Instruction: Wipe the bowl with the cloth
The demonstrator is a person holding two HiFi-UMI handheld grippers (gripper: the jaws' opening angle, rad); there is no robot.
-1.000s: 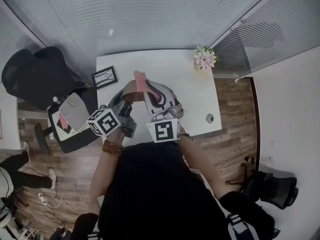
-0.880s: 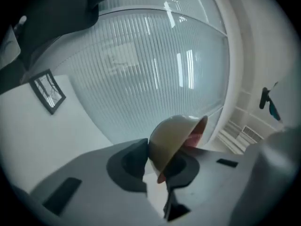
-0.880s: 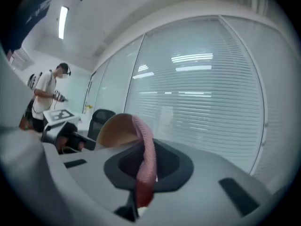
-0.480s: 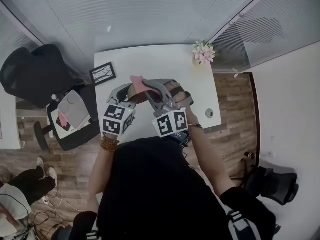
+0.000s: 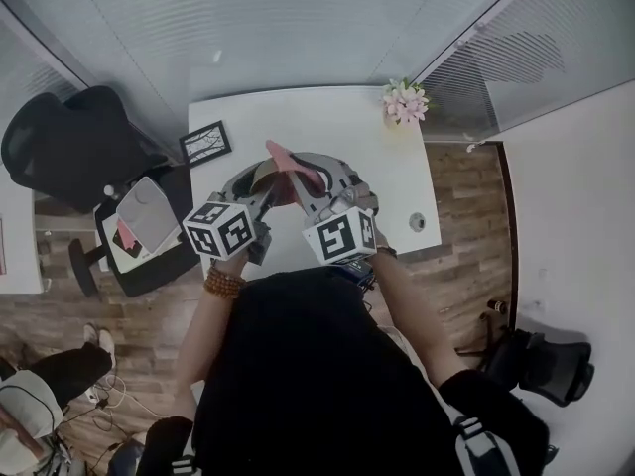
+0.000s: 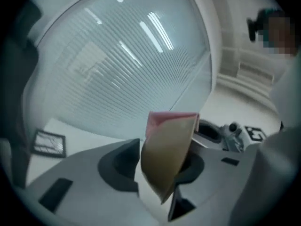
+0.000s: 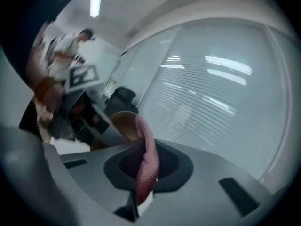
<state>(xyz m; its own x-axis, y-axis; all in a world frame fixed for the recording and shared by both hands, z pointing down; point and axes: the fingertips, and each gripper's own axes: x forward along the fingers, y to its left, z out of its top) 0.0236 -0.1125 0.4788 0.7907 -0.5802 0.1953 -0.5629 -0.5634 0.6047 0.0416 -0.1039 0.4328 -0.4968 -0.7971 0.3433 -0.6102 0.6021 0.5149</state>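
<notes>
1. Finds the left hand-held gripper with jaws standing wide apart, having just been opening. Notes the bowl between them, with a sliver of gap at the left jaw and the other jaw partly masked by the bowl. Reads no firm pinch there.
2. Finds the right hand-held gripper with jaws drawn together on the cloth, having just been closing. Sees the pink strip rising out of the pinch and curving toward the bowl.
3. Takes this as a release or re-set of the hold on the bowl while the cloth side tightens. Rates the wiping as between strokes rather than finished. Cannot tell what carries the bowl at this instant. Flags a risk of slip or tip if nothing supports it.
4. Describes the bowl as tan and matte, steeply tilted and tapering downward in the left gripper view, with pink cloth showing above its upper edge. Cannot make out dirt or moisture on it.
5. Places the bowl between the two hand-held grippers, over the near part of the white bench, close to the person's body. Notes flowers at the far right corner and a framed picture at the left edge, both well apart from the work.
</notes>
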